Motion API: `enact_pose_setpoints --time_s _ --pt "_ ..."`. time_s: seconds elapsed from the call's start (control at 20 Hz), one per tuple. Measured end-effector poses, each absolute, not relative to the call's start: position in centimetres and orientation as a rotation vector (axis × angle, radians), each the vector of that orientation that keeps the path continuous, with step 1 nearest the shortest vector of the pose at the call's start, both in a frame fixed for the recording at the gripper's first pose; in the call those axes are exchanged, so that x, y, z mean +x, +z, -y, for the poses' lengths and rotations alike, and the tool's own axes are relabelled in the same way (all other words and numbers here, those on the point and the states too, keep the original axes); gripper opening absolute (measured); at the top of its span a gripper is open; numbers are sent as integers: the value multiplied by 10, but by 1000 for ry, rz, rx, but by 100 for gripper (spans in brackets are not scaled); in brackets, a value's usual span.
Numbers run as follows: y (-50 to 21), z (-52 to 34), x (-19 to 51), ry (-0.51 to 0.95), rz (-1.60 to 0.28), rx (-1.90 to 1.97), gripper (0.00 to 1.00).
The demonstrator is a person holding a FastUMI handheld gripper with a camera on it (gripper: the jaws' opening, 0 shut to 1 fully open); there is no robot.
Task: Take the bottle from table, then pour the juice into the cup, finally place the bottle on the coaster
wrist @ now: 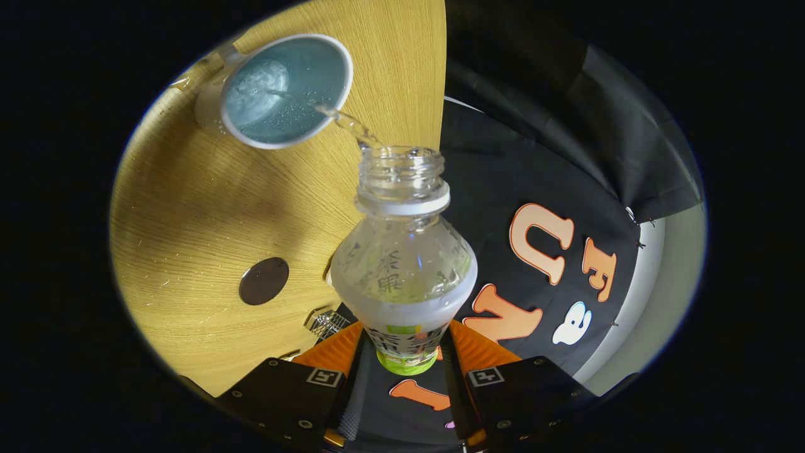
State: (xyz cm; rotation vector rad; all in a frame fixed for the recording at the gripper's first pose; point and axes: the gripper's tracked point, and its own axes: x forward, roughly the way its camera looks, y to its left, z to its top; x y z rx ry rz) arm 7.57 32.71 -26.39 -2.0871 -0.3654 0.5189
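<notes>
Pouring now, your gripper [402, 371] is clamped on the bottle [402, 264], whose long axis runs straight ahead, mouth aimed at the cup [286, 88] near the surface's [188, 207] far edge. The coaster [263, 280] lies nearer you, beside the bottle's body.

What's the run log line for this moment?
phase: pouring | gripper: shut on bottle | bottle: tilted, uncapped | stream: entering cup | coaster: bare on table

This is a recording booth, not a home. A black cloth wall [541, 157] hangs close behind a round wooden worktop [188, 207], and metal clips [638, 217] fasten the cloth to a pale frame.
</notes>
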Motion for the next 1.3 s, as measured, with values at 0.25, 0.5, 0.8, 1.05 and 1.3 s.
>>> enact_pose_setpoints --time_s 0.25,0.5,0.8,1.05,1.3 --pt "-263 -331 78 527 383 -2118 58" --pt "-260 -335 77 534 398 -2147 58" --pt "-251 -343 74 535 434 -2181 57" --pt "-249 -347 74 537 450 -2201 58" --pt "-244 -349 75 521 473 -2224 57"
